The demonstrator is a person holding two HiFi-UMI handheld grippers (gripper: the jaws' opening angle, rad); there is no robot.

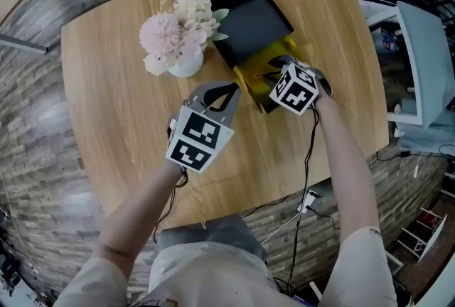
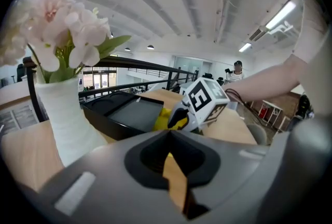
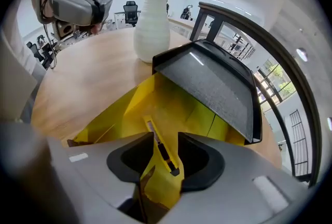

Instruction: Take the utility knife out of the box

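The box [image 1: 250, 18] lies open on the round wooden table [image 1: 121, 114], its black lid tipped back over a yellow inside [image 3: 124, 111]. A yellow utility knife [image 3: 162, 154] with a black slider sits between the jaws of my right gripper [image 3: 166, 137], which is shut on it just over the yellow inside. In the head view the marker cube covers the right gripper [image 1: 274, 74] and the knife. My left gripper [image 1: 229, 92] hovers over bare wood left of the box, shut with nothing in it [image 2: 169, 135].
A white vase of pale pink flowers [image 1: 181, 39] stands just left of the box, close to the left gripper [image 2: 59, 119]. Black railings run behind the table's far edge. White furniture [image 1: 419, 64] stands to the right.
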